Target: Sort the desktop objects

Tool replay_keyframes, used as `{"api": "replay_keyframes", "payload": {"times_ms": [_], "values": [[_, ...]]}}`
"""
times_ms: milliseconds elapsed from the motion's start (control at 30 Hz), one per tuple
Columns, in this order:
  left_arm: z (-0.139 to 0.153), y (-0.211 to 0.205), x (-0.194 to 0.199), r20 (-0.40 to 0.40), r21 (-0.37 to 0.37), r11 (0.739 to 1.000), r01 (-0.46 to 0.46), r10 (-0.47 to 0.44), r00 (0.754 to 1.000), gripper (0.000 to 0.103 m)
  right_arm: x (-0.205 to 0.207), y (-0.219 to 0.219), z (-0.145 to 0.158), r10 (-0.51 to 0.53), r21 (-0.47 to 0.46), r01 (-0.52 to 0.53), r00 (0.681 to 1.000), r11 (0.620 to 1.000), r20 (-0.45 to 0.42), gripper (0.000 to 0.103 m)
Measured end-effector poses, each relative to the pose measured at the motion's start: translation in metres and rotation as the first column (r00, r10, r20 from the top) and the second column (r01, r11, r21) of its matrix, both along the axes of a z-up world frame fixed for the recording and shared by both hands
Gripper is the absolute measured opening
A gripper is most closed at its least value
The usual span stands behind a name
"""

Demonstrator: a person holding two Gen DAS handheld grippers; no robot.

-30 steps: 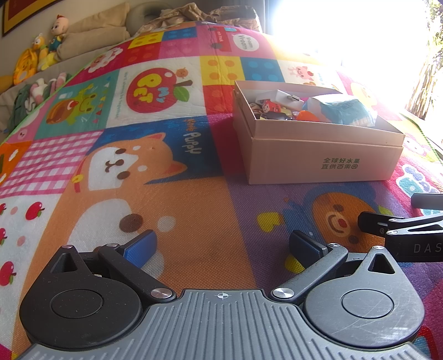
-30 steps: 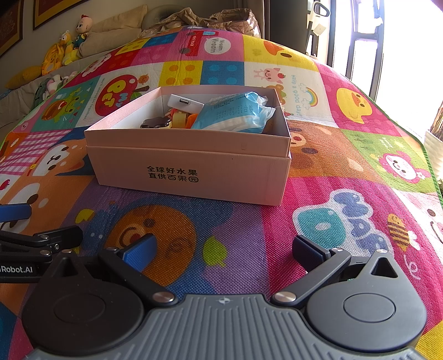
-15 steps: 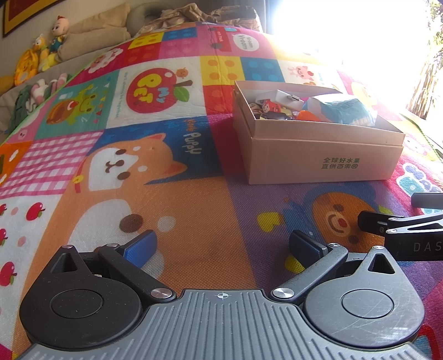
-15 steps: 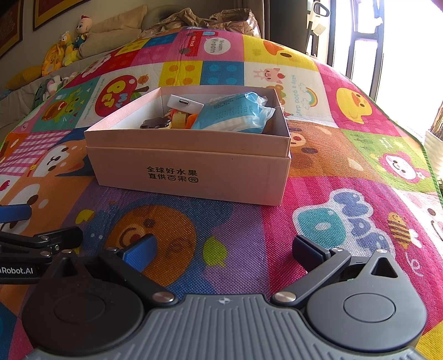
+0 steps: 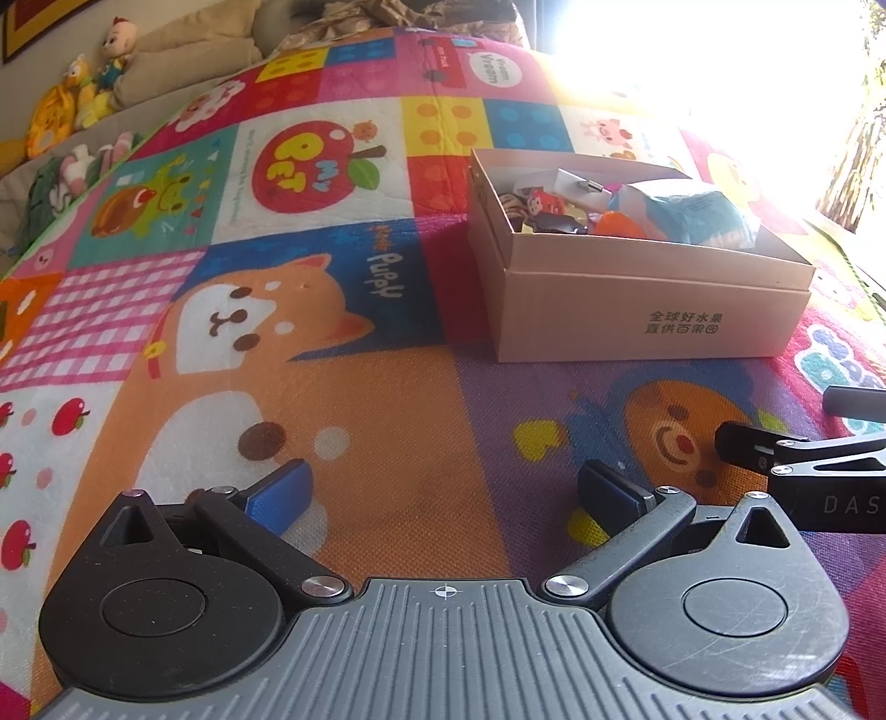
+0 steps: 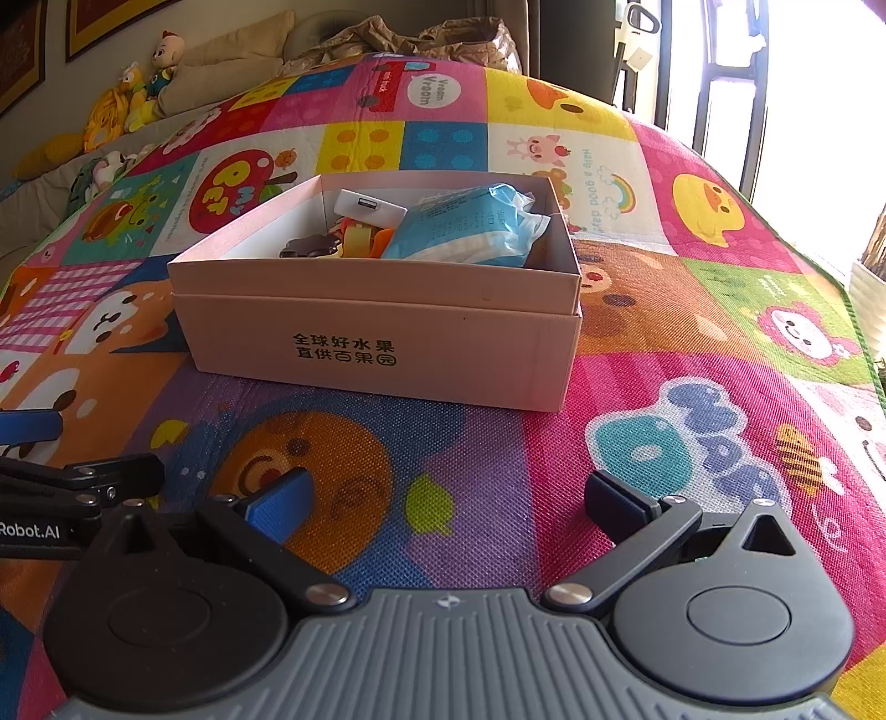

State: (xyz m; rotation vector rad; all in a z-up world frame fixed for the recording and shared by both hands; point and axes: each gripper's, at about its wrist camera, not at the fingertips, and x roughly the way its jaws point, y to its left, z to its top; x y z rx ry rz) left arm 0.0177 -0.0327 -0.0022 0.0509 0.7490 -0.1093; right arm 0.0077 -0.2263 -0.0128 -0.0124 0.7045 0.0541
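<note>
A pink cardboard box [image 5: 653,310] [image 6: 382,332] with black Chinese print stands on the patterned play mat. It holds a blue tissue pack [image 6: 470,232] [image 5: 698,213], a white charger [image 6: 368,206], an orange item [image 5: 617,224], a small red figure [image 5: 540,202] and a dark flat piece [image 6: 310,246]. My left gripper [image 5: 443,493] rests low over the mat, left of and nearer than the box, open with nothing between its fingers. My right gripper [image 6: 448,501] sits in front of the box, open and holding nothing. Each gripper shows at the edge of the other's view.
The colourful cartoon mat [image 5: 232,343] stretches all around the box. Soft toys [image 6: 138,88] and cushions line the far left. Crumpled brown paper [image 6: 421,36] lies at the back. A window with bars [image 6: 736,66] glares on the right.
</note>
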Motion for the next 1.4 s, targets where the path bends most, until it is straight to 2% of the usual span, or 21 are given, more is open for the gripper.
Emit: {"api": "replay_keyframes", "payload": {"times_ms": [1400], "values": [[-0.001,0.0029,-0.0016,0.008,-0.006,1.0,0.014,-0.014,1.0,0.103,-0.0001,-0.0003,0.0001,0.0,0.0,0.0,1.0,1.0,0.0,0.103]]}}
